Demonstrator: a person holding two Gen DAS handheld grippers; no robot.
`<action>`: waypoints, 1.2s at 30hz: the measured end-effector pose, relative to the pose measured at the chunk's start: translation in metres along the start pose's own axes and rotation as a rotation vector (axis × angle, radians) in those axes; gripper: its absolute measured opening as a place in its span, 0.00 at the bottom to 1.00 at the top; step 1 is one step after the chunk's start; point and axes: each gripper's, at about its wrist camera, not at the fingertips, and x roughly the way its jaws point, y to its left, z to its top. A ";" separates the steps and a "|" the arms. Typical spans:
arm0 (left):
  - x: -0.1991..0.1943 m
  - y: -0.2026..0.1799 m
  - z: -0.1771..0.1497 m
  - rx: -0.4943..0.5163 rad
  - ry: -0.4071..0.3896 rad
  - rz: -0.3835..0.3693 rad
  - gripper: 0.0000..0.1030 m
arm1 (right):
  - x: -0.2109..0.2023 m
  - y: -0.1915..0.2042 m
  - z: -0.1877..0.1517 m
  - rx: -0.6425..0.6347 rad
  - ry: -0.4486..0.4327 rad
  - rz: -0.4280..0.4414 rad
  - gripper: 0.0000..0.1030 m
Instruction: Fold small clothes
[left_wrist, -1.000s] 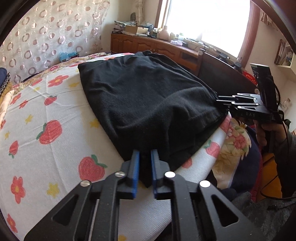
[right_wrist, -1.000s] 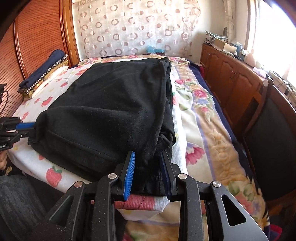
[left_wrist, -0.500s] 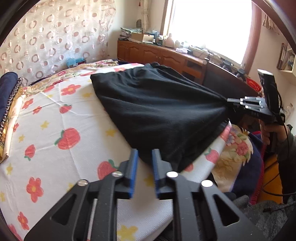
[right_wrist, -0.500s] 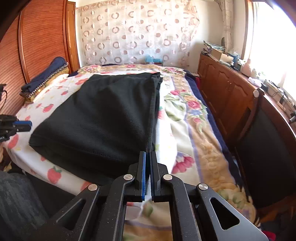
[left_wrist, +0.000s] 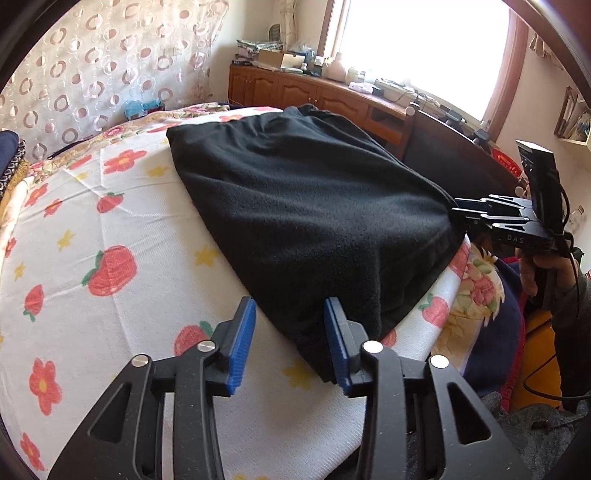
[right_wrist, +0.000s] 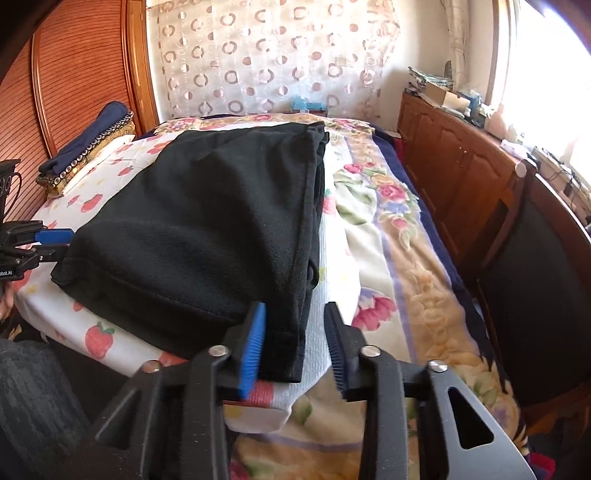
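Garment: a black fleece garment (left_wrist: 317, 221) is lying flat on the strawberry-print sheet (left_wrist: 110, 258) of the bed, folded at least once, with layered edges showing along its right side.
Long axis: it is running from the near bed edge away toward the curtain (right_wrist: 258, 55).
Left tool: the left tool (left_wrist: 290, 341) is sitting wide apart, straddling the near left corner and gripping nothing.
Right tool: the right tool (right_wrist: 295, 341) is likewise spread wide, with the near right corner lying between its pads but not pinched.
Key relation: both near corners are lying straight ahead of the tools, one each; neither hand is nearer.
Judgement: the coming move is probably calling for both tools to close together, then carry the near edge along the long axis.
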 end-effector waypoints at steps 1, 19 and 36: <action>0.001 0.000 0.000 0.000 0.001 0.002 0.48 | 0.003 0.000 -0.001 0.004 0.008 0.010 0.37; 0.008 -0.003 -0.006 0.001 0.026 -0.009 0.61 | 0.008 0.001 -0.005 0.000 0.031 0.095 0.29; -0.030 0.001 0.031 -0.013 -0.129 -0.079 0.07 | -0.027 -0.010 0.020 0.099 -0.245 0.171 0.07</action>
